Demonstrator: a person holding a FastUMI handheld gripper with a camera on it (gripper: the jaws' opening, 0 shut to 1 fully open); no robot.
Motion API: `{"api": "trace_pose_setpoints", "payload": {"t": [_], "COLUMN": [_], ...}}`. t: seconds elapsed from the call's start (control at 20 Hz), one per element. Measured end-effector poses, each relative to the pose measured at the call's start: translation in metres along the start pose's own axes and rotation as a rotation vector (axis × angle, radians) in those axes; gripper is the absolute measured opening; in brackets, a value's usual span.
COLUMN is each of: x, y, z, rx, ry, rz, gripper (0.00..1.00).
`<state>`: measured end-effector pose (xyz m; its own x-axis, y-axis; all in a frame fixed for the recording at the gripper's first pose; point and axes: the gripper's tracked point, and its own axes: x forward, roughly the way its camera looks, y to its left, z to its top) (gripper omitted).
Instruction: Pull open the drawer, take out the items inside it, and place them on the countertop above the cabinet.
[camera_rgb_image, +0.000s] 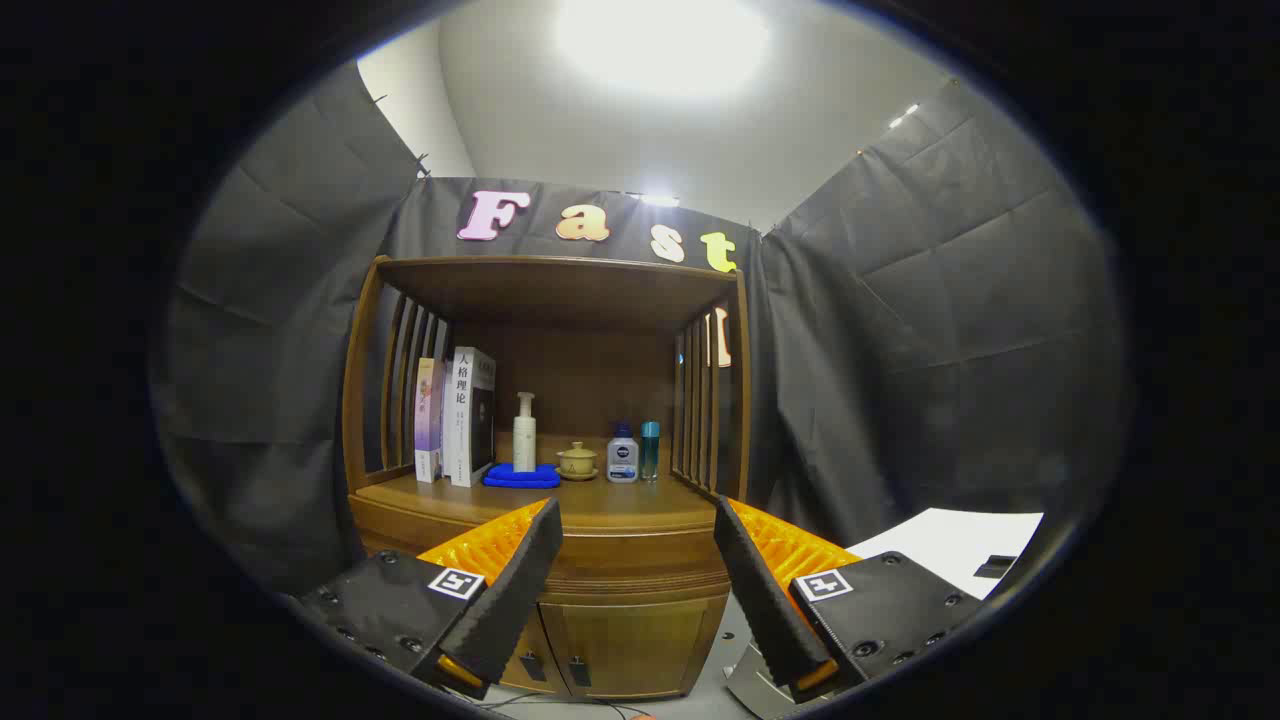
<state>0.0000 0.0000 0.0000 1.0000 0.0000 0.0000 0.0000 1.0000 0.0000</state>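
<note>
Gripper (640, 540) spread wide, nothing between its fingers, aimed at the wooden cabinet (600, 620). The drawer (590, 555) sits closed at twelve o'clock just beyond the fingertips. On the countertop (640, 500) above: books (455, 418) at eleven o'clock, pump bottle (524, 432) on a blue cloth (520, 477), teacup (577, 461), two small bottles (623, 455).

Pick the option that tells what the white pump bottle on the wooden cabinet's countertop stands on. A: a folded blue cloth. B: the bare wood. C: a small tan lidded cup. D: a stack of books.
A: the white pump bottle stands upright on the folded blue cloth, beyond the open gripper, whose fingers hold nothing.
</note>
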Motion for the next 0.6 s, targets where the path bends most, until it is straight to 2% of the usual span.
{"api": "trace_pose_setpoints", "payload": {"t": [0.25,0.6], "x": [-0.001,-0.002], "y": [0.014,0.028], "z": [-0.002,-0.003], "rx": [-0.027,0.003], "ry": [0.01,0.023], "rz": [0.041,0.062], "gripper": [0.97,0.97]}}
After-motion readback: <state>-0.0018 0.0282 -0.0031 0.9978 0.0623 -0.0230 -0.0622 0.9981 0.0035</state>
